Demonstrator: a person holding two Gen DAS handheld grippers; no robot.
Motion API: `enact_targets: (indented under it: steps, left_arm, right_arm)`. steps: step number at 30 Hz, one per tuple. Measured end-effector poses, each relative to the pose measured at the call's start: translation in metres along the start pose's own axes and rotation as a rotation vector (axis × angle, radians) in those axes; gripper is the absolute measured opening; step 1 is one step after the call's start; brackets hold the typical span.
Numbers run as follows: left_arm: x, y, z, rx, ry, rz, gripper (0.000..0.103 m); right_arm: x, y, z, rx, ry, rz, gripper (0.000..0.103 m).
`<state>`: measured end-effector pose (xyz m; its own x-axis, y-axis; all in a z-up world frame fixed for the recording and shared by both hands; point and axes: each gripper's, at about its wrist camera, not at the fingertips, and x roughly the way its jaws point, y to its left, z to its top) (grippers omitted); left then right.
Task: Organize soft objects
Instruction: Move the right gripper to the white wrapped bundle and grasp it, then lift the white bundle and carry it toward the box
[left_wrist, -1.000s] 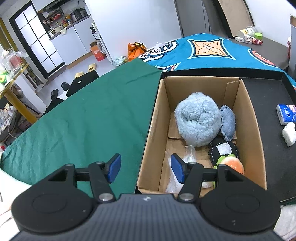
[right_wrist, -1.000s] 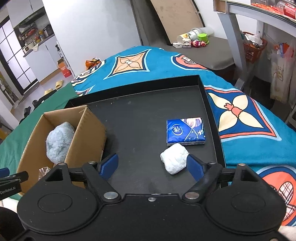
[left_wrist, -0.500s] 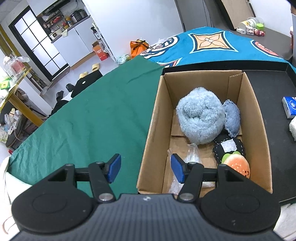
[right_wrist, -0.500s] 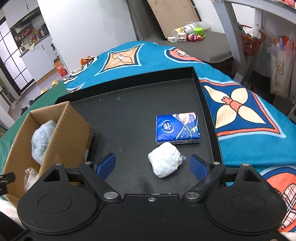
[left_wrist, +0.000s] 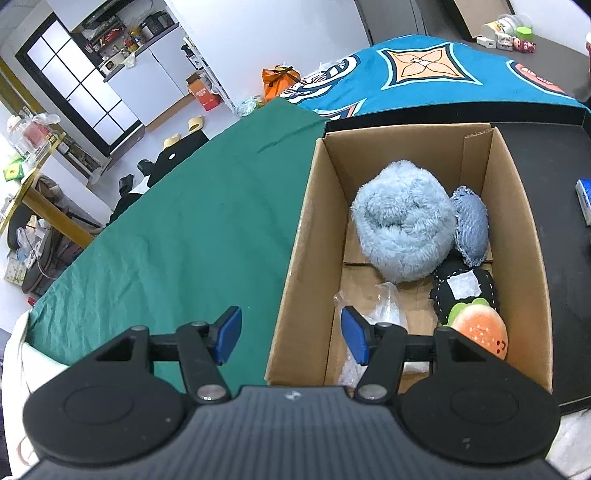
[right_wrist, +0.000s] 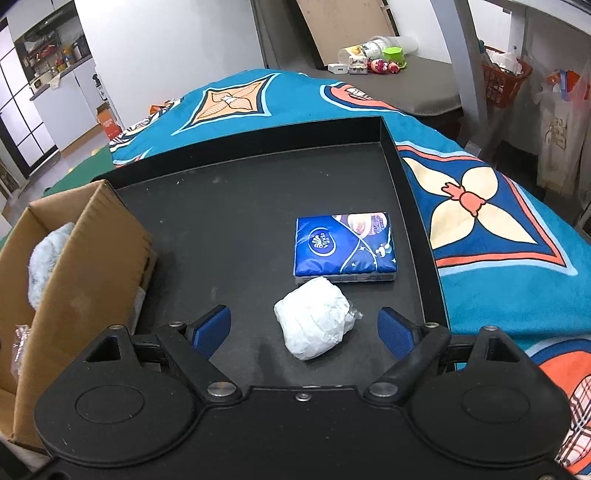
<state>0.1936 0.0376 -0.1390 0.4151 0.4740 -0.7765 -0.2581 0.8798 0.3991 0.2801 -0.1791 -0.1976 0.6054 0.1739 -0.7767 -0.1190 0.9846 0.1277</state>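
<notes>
both tools spread, white bundle framed by the right one

on my right wrist view the right tool (right_wrist: 304, 328) is spread wide, its blue pads either side of the white wrapped bundle (right_wrist: 314, 322), which sits at lower centre of the frame between them; neither pad touches it. the bundle is a crumpled white lump in thin clear plastic, lying on the black tray (right_wrist: 229, 206). just above it, touching or nearly so, lies the blue tissue pack (right_wrist: 345, 244), flat, with a round white logo. the cardboard box (right_wrist: 79, 258) stands at the left edge of the frame, well apart from the bundle.

on my left wrist view the left tool (left_wrist: 291, 335) is also spread and holds nothing; its right pad hangs over the near end of the cardboard box (left_wrist: 295, 258), its left pad over the green cloth (left_wrist: 177, 236). in the box, centre right of the frame, sit a fluffy pale blue plush (left_wrist: 404, 229), a denim pouch (left_wrist: 471, 230) against its right side, a black stitched cushion (left_wrist: 463, 288) below that, and an orange burger plush (left_wrist: 480, 330) at the lower right. a clear crinkled bag (left_wrist: 384, 310) lies just beyond the right pad.
</notes>
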Motion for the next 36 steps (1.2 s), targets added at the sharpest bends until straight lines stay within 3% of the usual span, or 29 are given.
enact_targets:
  steps: [9, 11, 12, 13, 36]
  left_arm:
    - [0.0, -0.003, 0.0, 0.009, 0.004, 0.006, 0.058]
    - [0.0, -0.003, 0.0, 0.01, 0.002, 0.006, 0.058]
    - [0.0, -0.002, 0.0, 0.007, 0.001, 0.004, 0.058]
    - [-0.001, -0.001, -0.001, 0.002, -0.001, 0.001, 0.058]
    - [-0.013, 0.019, -0.005, -0.079, -0.053, -0.084, 0.058]
  right_arm:
    - [0.003, -0.002, 0.0, -0.021, -0.021, -0.038, 0.083]
    - [0.004, -0.002, -0.001, -0.026, -0.015, -0.027, 0.07]
    - [0.005, -0.002, -0.002, -0.033, -0.008, -0.024, 0.055]
    - [0.006, -0.001, -0.003, -0.041, 0.003, -0.025, 0.049]
    - [-0.038, 0.008, 0.001, -0.069, 0.002, 0.003, 0.047]
